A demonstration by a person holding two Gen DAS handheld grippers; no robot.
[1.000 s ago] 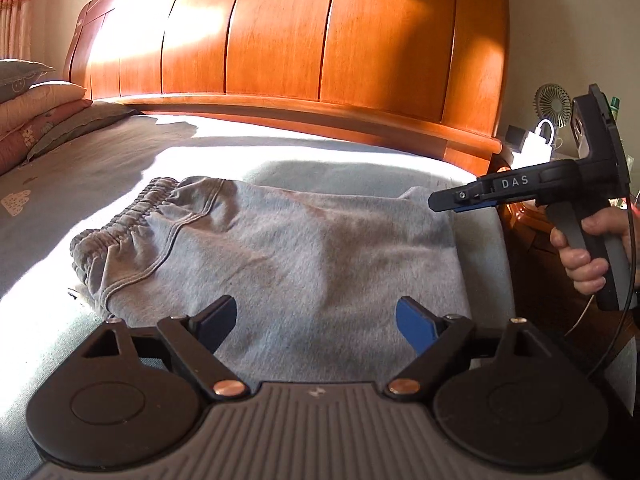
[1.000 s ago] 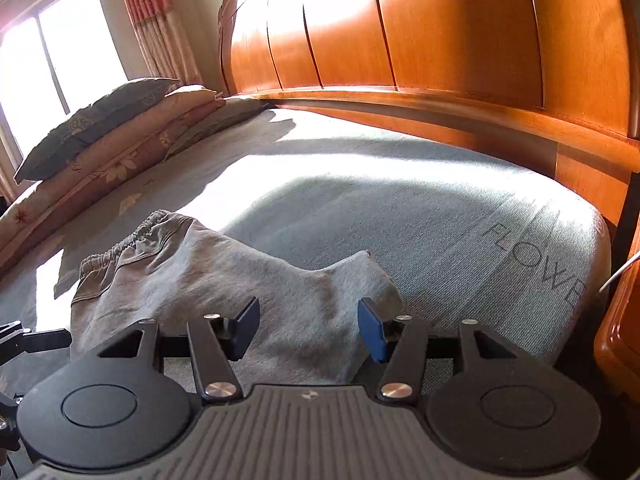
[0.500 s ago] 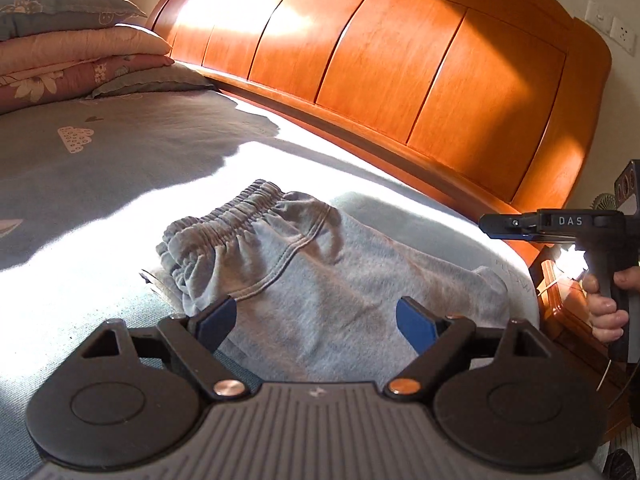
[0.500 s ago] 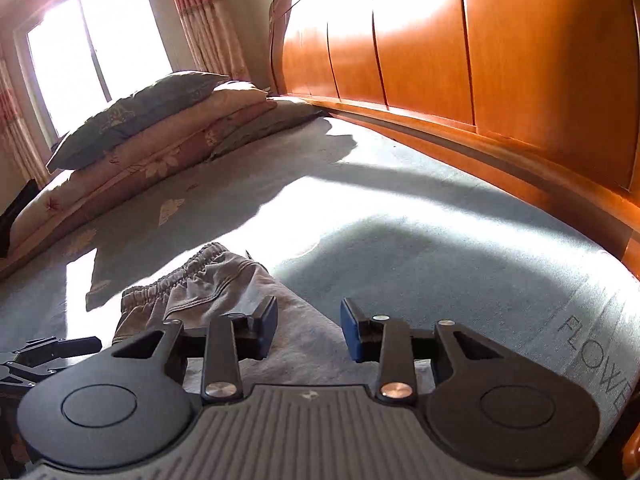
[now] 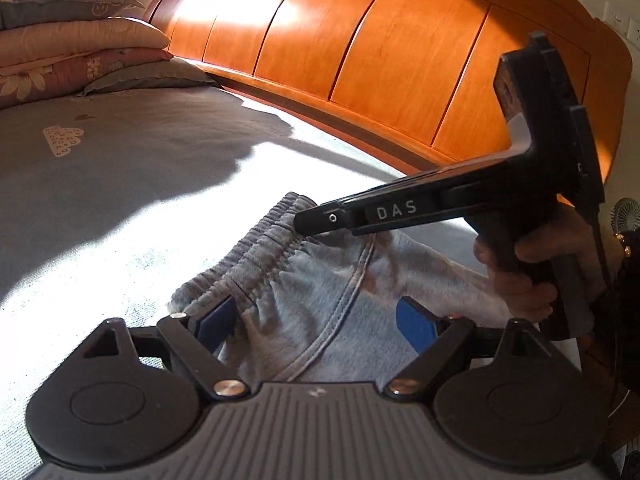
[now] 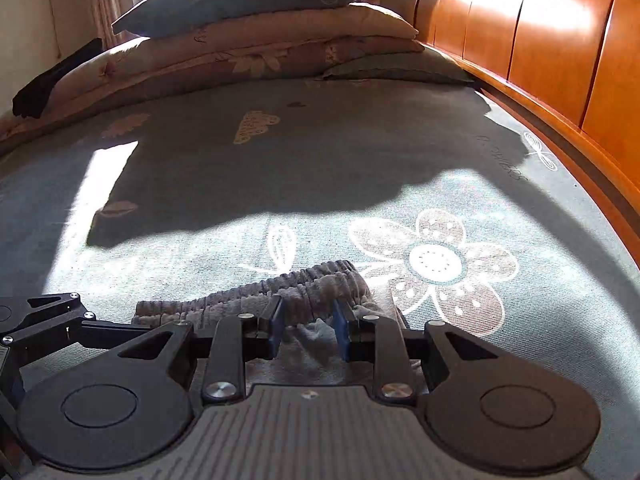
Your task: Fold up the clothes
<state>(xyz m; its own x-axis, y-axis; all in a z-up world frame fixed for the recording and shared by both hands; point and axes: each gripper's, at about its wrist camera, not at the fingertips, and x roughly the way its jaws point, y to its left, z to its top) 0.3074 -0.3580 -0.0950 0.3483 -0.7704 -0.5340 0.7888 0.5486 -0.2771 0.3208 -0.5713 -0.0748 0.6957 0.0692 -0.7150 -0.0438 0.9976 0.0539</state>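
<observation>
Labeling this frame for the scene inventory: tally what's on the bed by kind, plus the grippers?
Grey sweatpants: 1
Stacked pillows and folded quilts at the far end: 4 layers visible
Dark cloth beside that stack: 1
Grippers: 2, left gripper with jaws wide, right gripper with jaws narrowed around the elastic waistband
Total: 8

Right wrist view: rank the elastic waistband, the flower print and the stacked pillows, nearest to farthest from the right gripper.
1. Elastic waistband, between the right gripper's fingers.
2. Flower print, ahead and right, on the bedsheet.
3. Stacked pillows, at the far end.
</observation>
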